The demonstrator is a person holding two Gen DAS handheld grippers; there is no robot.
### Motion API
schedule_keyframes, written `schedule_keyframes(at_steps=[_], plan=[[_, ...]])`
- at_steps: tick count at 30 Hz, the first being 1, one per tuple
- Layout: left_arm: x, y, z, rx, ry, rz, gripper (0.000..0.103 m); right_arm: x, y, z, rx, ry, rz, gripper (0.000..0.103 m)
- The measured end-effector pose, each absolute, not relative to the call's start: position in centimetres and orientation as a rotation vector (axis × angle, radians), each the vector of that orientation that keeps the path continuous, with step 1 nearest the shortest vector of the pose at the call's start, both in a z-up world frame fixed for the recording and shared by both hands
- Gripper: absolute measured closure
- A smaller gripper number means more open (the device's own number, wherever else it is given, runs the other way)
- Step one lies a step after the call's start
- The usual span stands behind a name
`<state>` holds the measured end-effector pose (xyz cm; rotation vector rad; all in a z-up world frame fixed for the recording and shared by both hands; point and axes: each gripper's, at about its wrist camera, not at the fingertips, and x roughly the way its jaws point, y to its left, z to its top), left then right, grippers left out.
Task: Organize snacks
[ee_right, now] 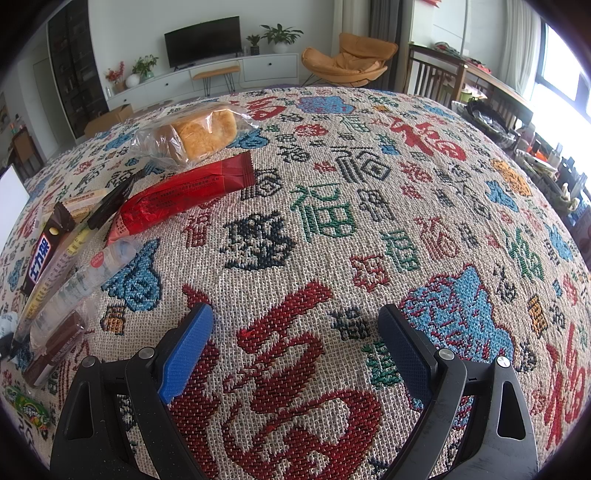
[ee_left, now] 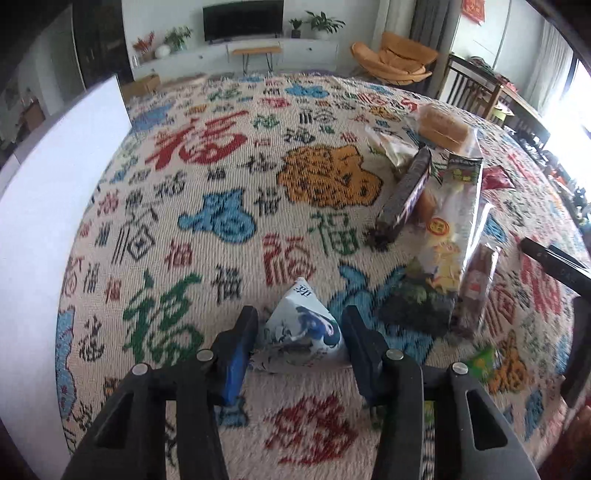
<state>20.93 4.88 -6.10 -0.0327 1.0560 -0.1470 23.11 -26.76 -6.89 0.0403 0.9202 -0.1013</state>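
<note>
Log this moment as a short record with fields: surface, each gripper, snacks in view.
surface: patterned woven cloth
left gripper: open, fingers either side of a white-and-blue triangular packet
right gripper: open, nothing between its fingers
snack pile: bagged bread, red packet, chocolate bar
white box: at the left edge

This is a home, in the living room. A flat television [ee_right: 202, 40] stands on a long white cabinet [ee_right: 207, 79] with potted plants [ee_right: 279, 35] at the wall. An orange lounge chair [ee_right: 347, 61] is beside it, and wooden dining chairs [ee_right: 430, 75] stand near a bright window [ee_right: 561, 77]. The surface [ee_right: 332, 221] wears a woven cloth with Chinese characters.
</note>
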Motion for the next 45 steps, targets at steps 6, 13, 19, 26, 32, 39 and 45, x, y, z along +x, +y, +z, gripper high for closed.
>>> schedule_keyframes(at_steps=[6, 13, 19, 26, 32, 39, 45], plan=[[17.5, 8.2, -5.4, 0.084, 1.048, -0.19, 0.048, 23.2, -26.7, -6.9, 0.04, 0.92, -0.101, 0.01], [16.0, 9.9, -7.6, 0.034, 0.951, -0.115, 0.014, 23.2, -26.7, -6.9, 0.04, 0.919, -0.102, 0.01], [16.0, 10.1, -8.0, 0.023, 0.938, -0.08, 0.004, 23.3, -26.8, -6.8, 0.046, 0.92, -0.101, 0.01], [16.2, 10.0, -8.2, 0.025, 0.947, -0.081, 0.0, 23.8, -25.5, -4.8, 0.163, 0.999, 0.088, 0.013], [16.2, 10.0, -8.2, 0.027, 0.947, -0.079, 0.0, 16.9, -10.0, -1.1, -0.342, 1.015, 0.858, 0.014], [16.4, 10.0, -8.2, 0.026, 0.948, -0.077, 0.0, 16.7, -4.8, -4.6, -0.674, 1.148, 0.823, 0.051], [16.4, 10.0, -8.2, 0.026, 0.948, -0.077, 0.0, 16.1, -7.2, -3.9, -0.587, 1.244, 0.767, 0.08]])
